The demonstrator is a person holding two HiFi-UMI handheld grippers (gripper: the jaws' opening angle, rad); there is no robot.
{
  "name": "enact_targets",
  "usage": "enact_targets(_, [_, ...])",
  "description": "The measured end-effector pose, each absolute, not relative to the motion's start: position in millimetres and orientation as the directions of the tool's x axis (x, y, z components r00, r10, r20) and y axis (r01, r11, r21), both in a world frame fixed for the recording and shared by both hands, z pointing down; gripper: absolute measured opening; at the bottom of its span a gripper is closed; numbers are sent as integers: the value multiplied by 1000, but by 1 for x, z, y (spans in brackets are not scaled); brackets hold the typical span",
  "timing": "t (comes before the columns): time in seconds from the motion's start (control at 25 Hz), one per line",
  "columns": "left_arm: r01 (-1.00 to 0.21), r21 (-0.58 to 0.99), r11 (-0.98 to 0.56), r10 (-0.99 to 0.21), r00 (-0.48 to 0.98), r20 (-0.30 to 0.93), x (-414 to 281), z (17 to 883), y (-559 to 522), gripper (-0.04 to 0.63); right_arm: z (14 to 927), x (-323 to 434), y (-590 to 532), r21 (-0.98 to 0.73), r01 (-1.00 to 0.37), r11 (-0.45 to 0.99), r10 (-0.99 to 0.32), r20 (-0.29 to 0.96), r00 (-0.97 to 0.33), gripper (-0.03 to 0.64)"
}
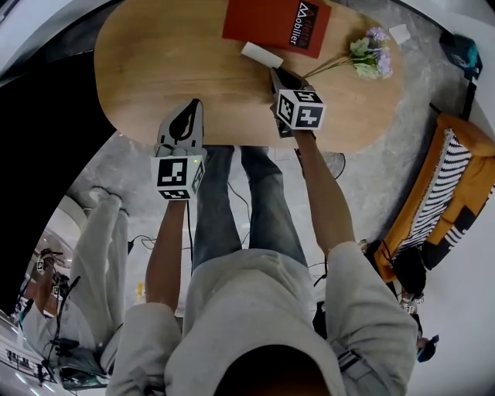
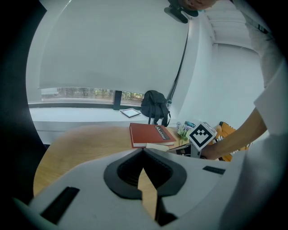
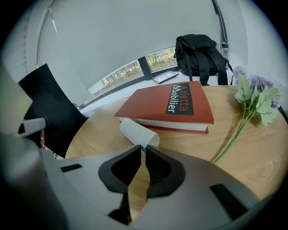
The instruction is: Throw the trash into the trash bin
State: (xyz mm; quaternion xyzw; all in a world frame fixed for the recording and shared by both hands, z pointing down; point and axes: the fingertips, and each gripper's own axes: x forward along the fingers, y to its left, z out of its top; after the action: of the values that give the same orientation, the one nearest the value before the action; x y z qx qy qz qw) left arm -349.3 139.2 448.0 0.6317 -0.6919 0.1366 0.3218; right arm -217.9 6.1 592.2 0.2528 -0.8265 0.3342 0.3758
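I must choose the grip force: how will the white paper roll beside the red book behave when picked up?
The white paper roll looks thin and hollow, so probably light and easily crushed. It lies on its side on the table, so a push may roll it.

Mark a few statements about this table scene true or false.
1. The red book lies on the wooden table. True.
2. The white paper roll rests on top of the book. False: it lies on the table beside it.
3. The left tool holds the flowers. False: its jaws are together and empty; the flowers lie on the table.
4. The right tool's jaws are nearly together at the roll's near end. True.
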Motion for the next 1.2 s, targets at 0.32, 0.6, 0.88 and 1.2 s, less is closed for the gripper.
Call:
enact_targets(0.32, [-964, 221, 147, -796, 17, 606, -345, 441, 132, 18, 549, -229, 40, -414, -574, 706, -134, 718, -683, 31])
enact_targets(0.6, [-969, 219, 111, -803, 43, 594, -331, 440, 124, 18, 516, -217, 53, -401, -567, 720, -194, 668, -719, 31])
enact_targets(0.88, [-977, 211, 38, -804, 96, 587, -301, 436, 115, 18, 506, -183, 49, -390, -613, 687, -262, 654, -710, 31])
enact_targets(1.2, [-973, 208, -97, -790, 203, 579, -240, 430, 87, 18, 494, -112, 33, -369, -702, 608, -376, 645, -665, 31])
